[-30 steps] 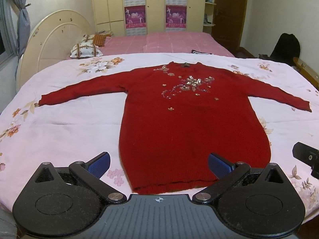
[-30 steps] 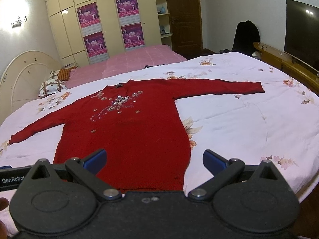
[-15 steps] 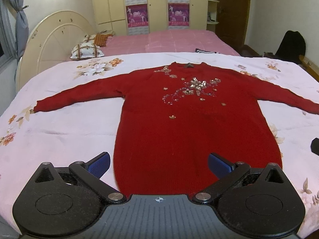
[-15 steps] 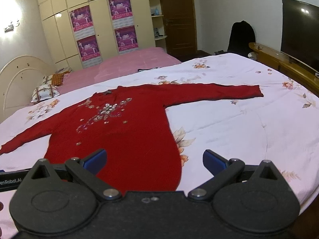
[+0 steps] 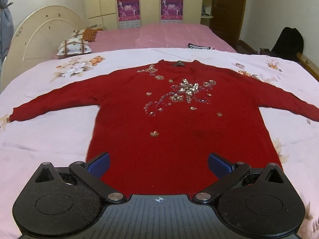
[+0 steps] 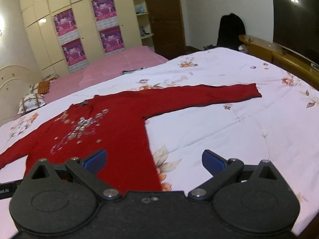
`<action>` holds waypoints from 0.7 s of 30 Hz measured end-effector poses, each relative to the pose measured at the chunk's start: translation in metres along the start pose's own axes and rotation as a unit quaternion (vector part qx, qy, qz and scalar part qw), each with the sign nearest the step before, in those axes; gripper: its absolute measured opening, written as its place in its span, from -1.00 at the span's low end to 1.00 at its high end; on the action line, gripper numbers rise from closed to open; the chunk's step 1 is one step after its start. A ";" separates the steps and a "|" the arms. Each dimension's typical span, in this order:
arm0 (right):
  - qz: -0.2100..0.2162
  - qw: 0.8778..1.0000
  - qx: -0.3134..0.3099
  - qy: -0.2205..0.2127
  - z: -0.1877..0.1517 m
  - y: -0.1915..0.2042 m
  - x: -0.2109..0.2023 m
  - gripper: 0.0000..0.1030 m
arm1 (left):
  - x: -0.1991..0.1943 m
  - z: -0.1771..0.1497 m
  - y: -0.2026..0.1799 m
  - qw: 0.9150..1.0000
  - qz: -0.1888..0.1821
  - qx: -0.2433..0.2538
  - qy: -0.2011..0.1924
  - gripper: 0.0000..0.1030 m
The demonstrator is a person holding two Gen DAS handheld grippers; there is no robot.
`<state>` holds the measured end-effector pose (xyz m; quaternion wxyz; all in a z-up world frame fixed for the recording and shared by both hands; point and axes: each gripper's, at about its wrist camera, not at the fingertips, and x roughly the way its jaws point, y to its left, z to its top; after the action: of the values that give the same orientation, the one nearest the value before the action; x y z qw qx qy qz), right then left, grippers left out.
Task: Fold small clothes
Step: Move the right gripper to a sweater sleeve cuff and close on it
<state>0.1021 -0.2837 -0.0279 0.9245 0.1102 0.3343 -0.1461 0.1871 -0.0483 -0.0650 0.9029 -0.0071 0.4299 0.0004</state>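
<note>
Both grippers' jaws spread; red sweater (image 5: 179,123) flat on bedspread (image 6: 229,139).

- I've brought the left gripper (image 5: 158,164) forward over the red sweater (image 5: 179,123); its hem has dropped from view.
- My right gripper (image 6: 153,161) has swung rightward, toward the sweater's right sleeve (image 6: 209,95).

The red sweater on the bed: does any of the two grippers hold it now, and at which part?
Nothing is held. The left gripper and right gripper are both open, and the red sweater lies flat on the bed cover.
</note>
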 end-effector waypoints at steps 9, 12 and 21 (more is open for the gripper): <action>-0.010 1.000 0.027 0.014 0.031 -0.024 0.066 0.95 | 0.059 0.039 -0.033 1.000 0.005 0.004 0.007 1.00; -0.014 0.999 0.040 0.018 0.041 -0.036 0.090 0.95 | 0.079 0.052 -0.048 1.000 0.008 0.009 0.008 1.00; -0.046 0.995 0.080 0.047 0.059 -0.085 0.167 0.91 | 0.143 0.089 -0.097 0.999 0.019 0.037 0.015 1.00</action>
<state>0.2299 -0.4141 -0.1006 0.8883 0.1744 0.3694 -0.2097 0.3468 -0.1449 -0.1192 0.8957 0.0347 0.4434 0.0010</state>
